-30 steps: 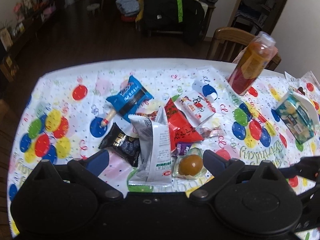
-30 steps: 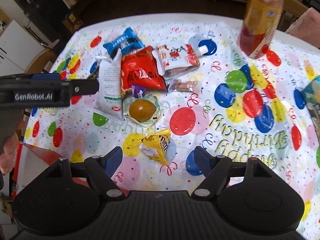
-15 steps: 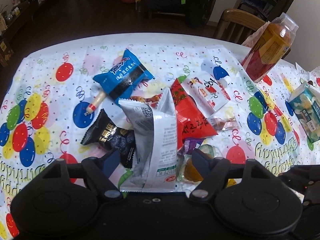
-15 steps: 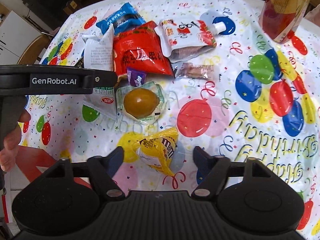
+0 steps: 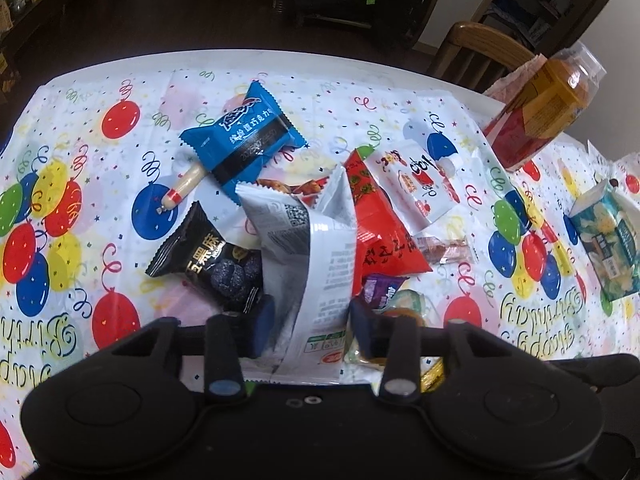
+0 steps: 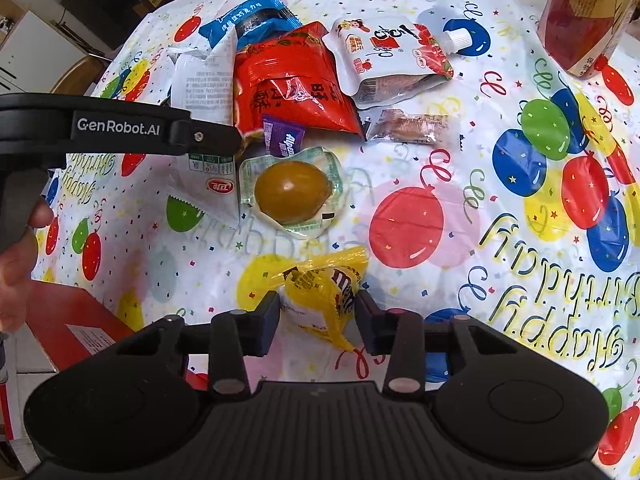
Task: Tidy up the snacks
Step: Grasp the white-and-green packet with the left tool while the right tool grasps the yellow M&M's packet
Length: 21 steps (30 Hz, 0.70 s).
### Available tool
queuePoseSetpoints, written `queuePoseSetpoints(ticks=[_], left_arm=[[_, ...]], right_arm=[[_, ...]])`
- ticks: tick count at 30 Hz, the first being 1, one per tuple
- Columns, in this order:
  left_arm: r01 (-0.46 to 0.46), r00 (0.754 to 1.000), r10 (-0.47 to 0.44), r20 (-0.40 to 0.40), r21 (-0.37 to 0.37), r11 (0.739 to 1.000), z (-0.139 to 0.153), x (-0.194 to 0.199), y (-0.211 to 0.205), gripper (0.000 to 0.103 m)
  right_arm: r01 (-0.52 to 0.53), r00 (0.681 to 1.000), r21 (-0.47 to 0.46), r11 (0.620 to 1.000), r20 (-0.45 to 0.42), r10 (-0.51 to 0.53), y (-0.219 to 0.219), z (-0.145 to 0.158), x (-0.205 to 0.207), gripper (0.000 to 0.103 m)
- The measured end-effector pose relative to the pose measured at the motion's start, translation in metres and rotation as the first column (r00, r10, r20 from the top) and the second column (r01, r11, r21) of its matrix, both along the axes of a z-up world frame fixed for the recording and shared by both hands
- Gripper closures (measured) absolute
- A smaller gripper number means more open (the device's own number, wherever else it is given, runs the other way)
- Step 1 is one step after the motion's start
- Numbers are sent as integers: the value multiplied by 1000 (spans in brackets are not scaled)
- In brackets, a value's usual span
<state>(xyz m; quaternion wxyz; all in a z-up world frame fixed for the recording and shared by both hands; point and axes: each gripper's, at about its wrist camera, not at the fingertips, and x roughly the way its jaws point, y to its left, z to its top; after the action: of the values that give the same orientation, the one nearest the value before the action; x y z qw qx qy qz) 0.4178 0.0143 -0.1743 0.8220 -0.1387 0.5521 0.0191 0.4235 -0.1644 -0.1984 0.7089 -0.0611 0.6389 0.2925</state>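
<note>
Left gripper (image 5: 311, 322) sits low, its jaws part-open with a pad on either side of a white packet (image 5: 316, 272). Right gripper (image 6: 318, 320) is likewise low and part-open, its fingers flanking a yellow bag (image 6: 324, 292). A hand (image 6: 18, 256) grips the left handle.

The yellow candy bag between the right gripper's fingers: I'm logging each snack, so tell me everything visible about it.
The yellow candy bag is small, glossy, crinkled plastic with brown lettering, its top twisted into a flared tail. It lies tilted on the balloon tablecloth, between the right gripper fingers, which flank it closely; contact is unclear. It lies apart from the packaged egg.
</note>
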Motion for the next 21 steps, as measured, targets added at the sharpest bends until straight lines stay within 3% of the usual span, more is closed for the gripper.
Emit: queuePoseSetpoints(ticks=[8,21], left_arm=[[-21,1000,21,20,18,1000,8,-7,3,77],[-14,998,14,58,7,1000,45,-36,8,78]], right_arm=[[23,999,10,1000,25,-23,-5,10,-5,71],[46,996,54,998,69,-49,-26,58,-27,71]])
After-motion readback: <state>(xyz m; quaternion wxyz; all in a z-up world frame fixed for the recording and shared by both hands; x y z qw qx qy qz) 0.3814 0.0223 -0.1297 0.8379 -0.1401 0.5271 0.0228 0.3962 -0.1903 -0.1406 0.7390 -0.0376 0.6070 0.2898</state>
